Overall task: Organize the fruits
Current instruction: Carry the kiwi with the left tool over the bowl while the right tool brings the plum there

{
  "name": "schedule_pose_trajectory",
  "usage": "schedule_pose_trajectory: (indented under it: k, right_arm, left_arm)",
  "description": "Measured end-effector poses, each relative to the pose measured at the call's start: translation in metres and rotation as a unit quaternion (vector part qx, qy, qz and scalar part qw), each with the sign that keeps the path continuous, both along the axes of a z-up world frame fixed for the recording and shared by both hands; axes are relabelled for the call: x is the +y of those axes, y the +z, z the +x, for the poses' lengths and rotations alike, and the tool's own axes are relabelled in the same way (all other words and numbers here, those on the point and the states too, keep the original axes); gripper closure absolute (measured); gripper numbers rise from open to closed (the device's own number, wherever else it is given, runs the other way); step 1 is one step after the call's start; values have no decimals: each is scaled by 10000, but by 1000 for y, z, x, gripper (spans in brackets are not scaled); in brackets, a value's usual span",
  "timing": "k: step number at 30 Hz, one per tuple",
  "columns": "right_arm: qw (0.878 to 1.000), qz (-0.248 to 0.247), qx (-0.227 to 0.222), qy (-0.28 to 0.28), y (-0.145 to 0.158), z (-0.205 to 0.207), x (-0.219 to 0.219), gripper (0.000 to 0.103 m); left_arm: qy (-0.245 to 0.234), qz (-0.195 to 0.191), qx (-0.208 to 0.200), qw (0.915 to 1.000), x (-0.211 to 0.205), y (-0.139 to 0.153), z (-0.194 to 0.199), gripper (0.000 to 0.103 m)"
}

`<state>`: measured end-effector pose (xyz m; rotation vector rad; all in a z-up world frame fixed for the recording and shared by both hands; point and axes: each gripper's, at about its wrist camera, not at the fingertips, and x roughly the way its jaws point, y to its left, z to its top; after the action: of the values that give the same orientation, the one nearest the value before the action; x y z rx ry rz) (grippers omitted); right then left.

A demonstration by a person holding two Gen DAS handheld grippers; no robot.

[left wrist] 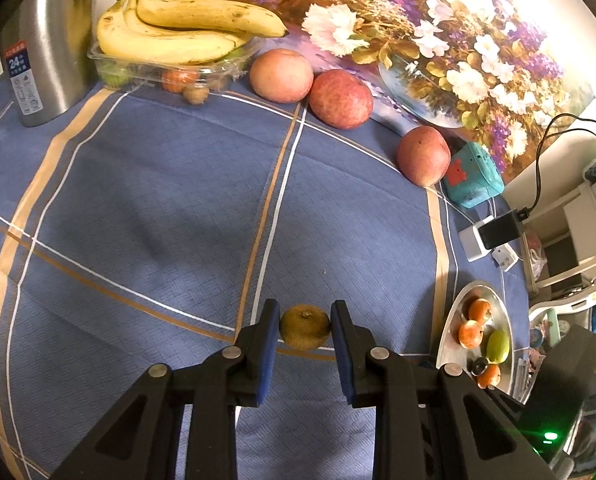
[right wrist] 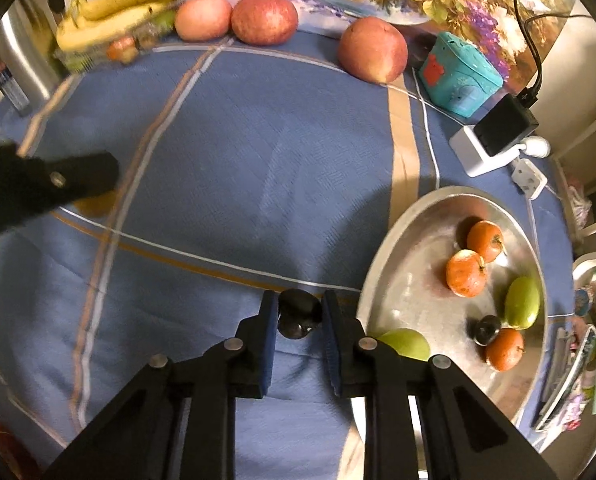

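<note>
My left gripper [left wrist: 305, 330] is shut on a small brown-green round fruit [left wrist: 305, 327] just above the blue tablecloth. It shows in the right wrist view as a black finger [right wrist: 45, 184] at the left. My right gripper [right wrist: 300, 316] is shut on a small dark plum [right wrist: 299, 314], just left of the silver tray [right wrist: 410, 296]. The tray holds three small orange fruits [right wrist: 466, 273], green fruits [right wrist: 522, 297] and a dark plum [right wrist: 486, 330]. Three apples [left wrist: 340, 98] and a banana bunch [left wrist: 177, 30] lie at the back.
A clear plastic box [left wrist: 169, 68] with small fruits sits under the bananas. A steel flask [left wrist: 45, 40] stands back left. A teal box [right wrist: 460, 74], a white power adapter [right wrist: 486, 148] and cables lie right of the apples. A flower painting [left wrist: 438, 32] leans behind.
</note>
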<state>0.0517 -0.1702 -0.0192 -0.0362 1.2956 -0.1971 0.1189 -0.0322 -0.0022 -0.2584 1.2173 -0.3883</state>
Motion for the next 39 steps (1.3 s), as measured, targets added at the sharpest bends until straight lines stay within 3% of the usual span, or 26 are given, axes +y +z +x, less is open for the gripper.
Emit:
schedule_pose_trajectory:
  k: [11,21,30,39]
  right_arm:
    - [9973,356,-632,-114,41,-7,-1,80]
    - [9951,519,-726,-425,45,-13,-31,80]
    - [9885,494,-793,-1191,47,-34,-91,80]
    - [9741,497,-916,-2006,51,-65,-151,80]
  left_arm:
    - [-1,25,-129,9999,-1,7,-4,75]
    - [-241,69,-248,9994,-20,16,-12,75]
    - [-853,61,-416,9955,-61,29,-33,75]
    - [-1727,93,-552,9834,-117,33,-63,75]
